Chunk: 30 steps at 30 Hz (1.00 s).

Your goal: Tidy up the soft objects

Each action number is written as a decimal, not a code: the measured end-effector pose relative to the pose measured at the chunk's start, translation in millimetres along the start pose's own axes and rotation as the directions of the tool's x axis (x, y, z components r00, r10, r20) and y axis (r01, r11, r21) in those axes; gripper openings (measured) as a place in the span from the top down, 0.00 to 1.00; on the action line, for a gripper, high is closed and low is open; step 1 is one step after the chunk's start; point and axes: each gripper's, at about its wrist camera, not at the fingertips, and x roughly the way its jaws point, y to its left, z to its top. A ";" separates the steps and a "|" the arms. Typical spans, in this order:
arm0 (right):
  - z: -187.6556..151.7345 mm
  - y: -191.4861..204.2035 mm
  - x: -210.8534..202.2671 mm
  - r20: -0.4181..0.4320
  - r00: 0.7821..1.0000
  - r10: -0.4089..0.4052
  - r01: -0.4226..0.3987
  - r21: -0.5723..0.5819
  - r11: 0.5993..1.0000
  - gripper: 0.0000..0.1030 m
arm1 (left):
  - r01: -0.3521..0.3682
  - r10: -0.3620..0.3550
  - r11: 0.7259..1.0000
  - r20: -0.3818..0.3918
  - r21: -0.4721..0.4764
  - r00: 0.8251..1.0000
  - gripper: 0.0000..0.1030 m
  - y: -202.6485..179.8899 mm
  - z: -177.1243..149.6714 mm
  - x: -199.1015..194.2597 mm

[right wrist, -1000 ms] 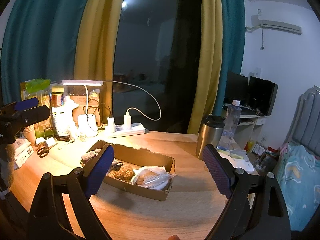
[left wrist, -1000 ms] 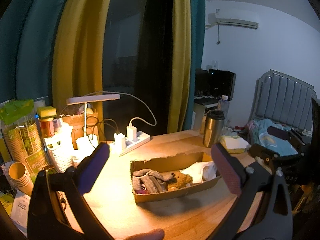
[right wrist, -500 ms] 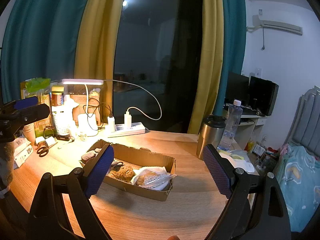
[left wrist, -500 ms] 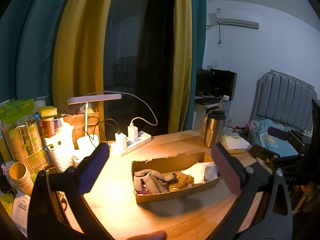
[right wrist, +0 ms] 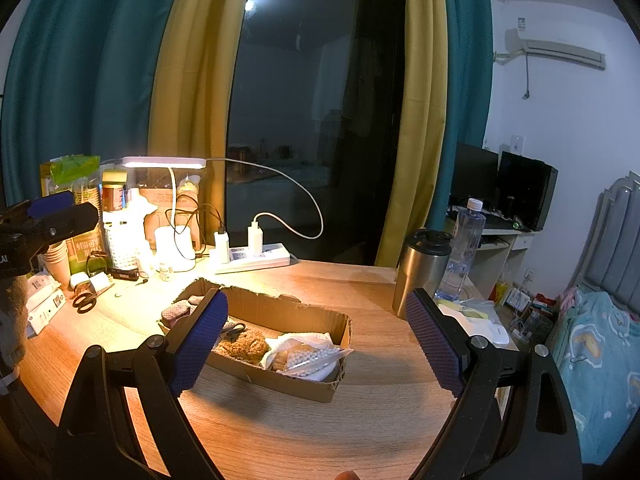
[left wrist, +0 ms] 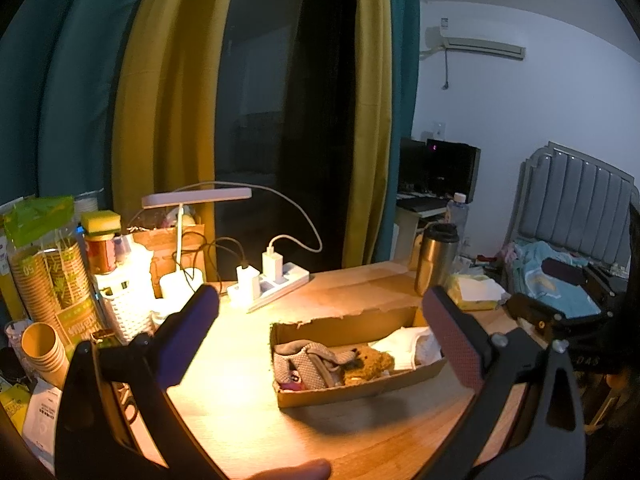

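Note:
A shallow cardboard box (left wrist: pixel 360 390) sits on the wooden table (left wrist: pixel 248 420). It holds grey and pink socks (left wrist: pixel 308 362), a brown plush toy (left wrist: pixel 366 364) and a white cloth (left wrist: pixel 404 350). In the right wrist view the same box (right wrist: pixel 280 376) shows the plush (right wrist: pixel 244 346) and a white bag of beads (right wrist: pixel 308 356). My left gripper (left wrist: pixel 320 336) is open and empty above the table, in front of the box. My right gripper (right wrist: pixel 316 340) is open and empty, framing the box from the other side.
A lit desk lamp (left wrist: pixel 196 200), power strip (left wrist: pixel 268 286), white basket (left wrist: pixel 124 308) and paper cups (left wrist: pixel 40 348) crowd the table's left. A steel tumbler (left wrist: pixel 436 258) and tissues (left wrist: pixel 476 292) stand right. Scissors (right wrist: pixel 84 300) and a water bottle (right wrist: pixel 460 248) show in the right wrist view.
Both grippers stay open and empty. The views shift only slightly; the box sits a little further right in the left wrist view.

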 end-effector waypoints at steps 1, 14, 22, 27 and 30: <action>-0.4 -0.3 0.6 0.000 1.000 0.000 0.000 0.000 1.000 0.10 | 0.000 0.000 1.000 0.001 0.002 1.000 0.00 -0.4 0.0 -0.2; -1.3 -1.5 1.9 -0.003 1.000 0.001 -0.001 0.000 1.000 0.10 | 0.007 -0.007 1.000 -0.001 0.013 1.000 0.00 -3.0 -0.4 1.1; -1.9 -2.2 2.1 -0.005 1.000 0.001 -0.001 0.000 1.000 0.10 | 0.015 -0.015 1.000 -0.004 0.023 1.000 0.00 -5.6 -1.9 2.6; -4.7 -4.4 2.9 -0.007 1.000 0.001 -0.001 0.000 1.000 0.10 | 0.016 -0.016 1.000 -0.004 0.024 1.000 0.00 -5.4 -2.2 2.7; -4.5 -4.4 3.1 -0.007 1.000 0.002 -0.002 0.000 1.000 0.10 | 0.016 -0.016 1.000 -0.005 0.024 1.000 0.00 -5.4 -2.2 2.8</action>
